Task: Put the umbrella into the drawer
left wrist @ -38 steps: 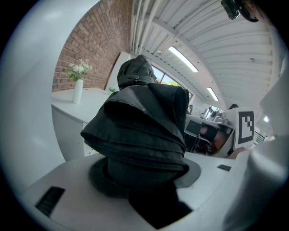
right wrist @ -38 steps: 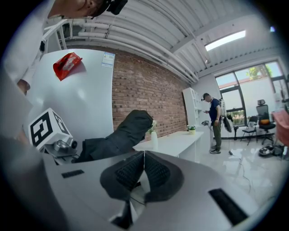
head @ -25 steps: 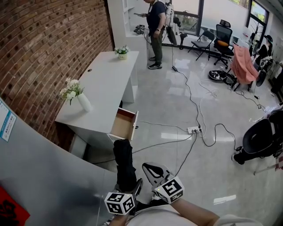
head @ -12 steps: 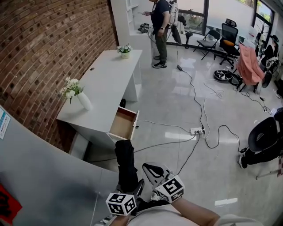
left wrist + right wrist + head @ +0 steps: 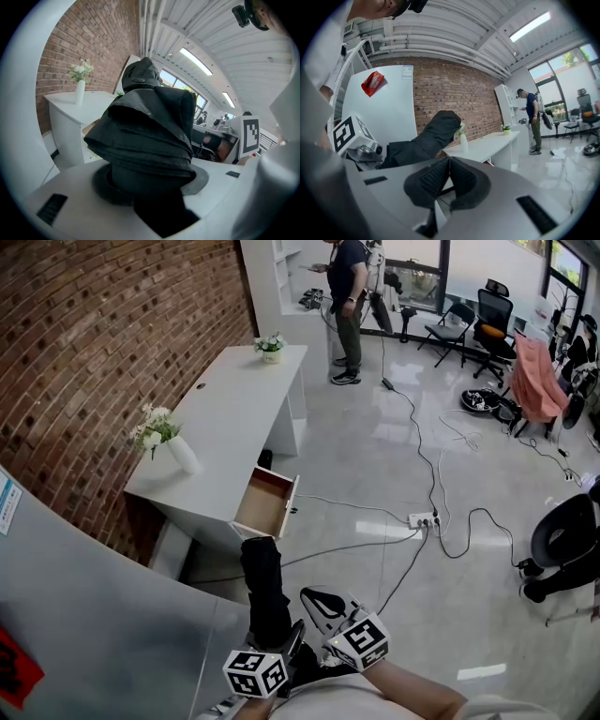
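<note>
A folded black umbrella [image 5: 262, 589] stands upright in my left gripper [image 5: 274, 643], whose jaws are shut on its lower end. In the left gripper view the umbrella [image 5: 145, 131] fills the space between the jaws of the left gripper [image 5: 150, 176]. Just right of it, my right gripper [image 5: 317, 599] is shut with nothing in it; in its own view the pads of the right gripper [image 5: 449, 163] meet and the umbrella [image 5: 426, 136] shows to the left. The open drawer [image 5: 265, 505] juts from the white desk [image 5: 230, 409] just beyond the umbrella's top.
A vase of flowers [image 5: 175, 448] and a small flower pot [image 5: 270, 346] stand on the desk. A grey panel [image 5: 94, 615] rises at my left below the brick wall [image 5: 103, 352]. Cables and a power strip [image 5: 422, 519] cross the floor; a person [image 5: 349, 306] and office chairs [image 5: 487, 320] are beyond.
The view has drifted slightly, so desk and floor cables sit a little further right. The person at the back has shifted. Both grippers and the umbrella hold the same pose.
</note>
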